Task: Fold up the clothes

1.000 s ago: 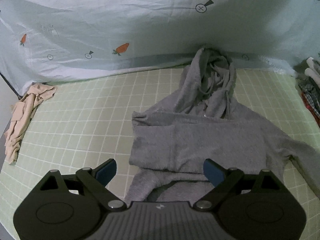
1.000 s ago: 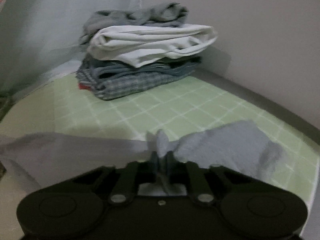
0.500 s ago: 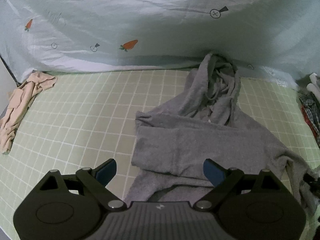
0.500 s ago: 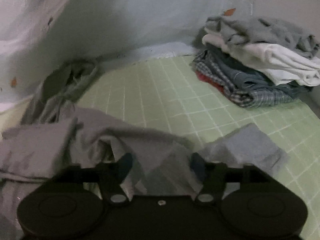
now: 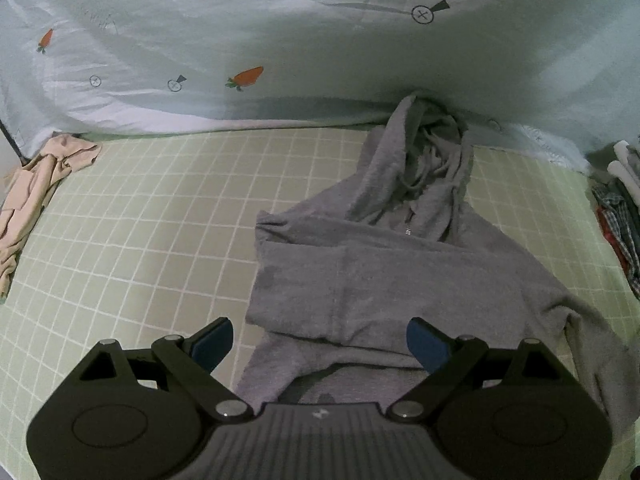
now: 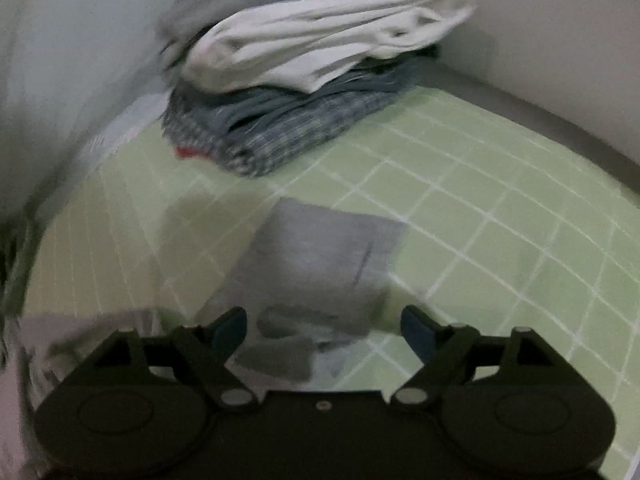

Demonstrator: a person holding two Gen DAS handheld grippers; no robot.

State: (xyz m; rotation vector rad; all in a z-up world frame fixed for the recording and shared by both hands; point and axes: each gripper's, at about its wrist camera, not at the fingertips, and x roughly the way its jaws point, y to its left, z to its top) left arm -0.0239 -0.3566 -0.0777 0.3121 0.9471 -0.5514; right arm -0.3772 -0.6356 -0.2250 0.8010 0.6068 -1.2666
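Observation:
A grey hoodie (image 5: 400, 276) lies on the green checked mat, hood toward the far sheet, its left sleeve folded across the chest. My left gripper (image 5: 320, 342) is open and empty, hovering over the hoodie's bottom hem. In the right wrist view the hoodie's right sleeve cuff (image 6: 316, 256) lies flat on the mat. My right gripper (image 6: 324, 330) is open just above and behind the cuff, holding nothing. That view is blurred.
A stack of folded clothes (image 6: 312, 68) stands at the mat's far right corner; it also shows in the left wrist view (image 5: 620, 208). A beige garment (image 5: 36, 184) lies crumpled at the far left. A pale carrot-print sheet (image 5: 280, 40) hangs behind. The green mat (image 5: 140, 220) lies left of the hoodie.
My right gripper was shut on the sleeve a second ago; it has opened, let the sleeve drop onto the mat, and swung back toward the stack. The left gripper drifted slightly.

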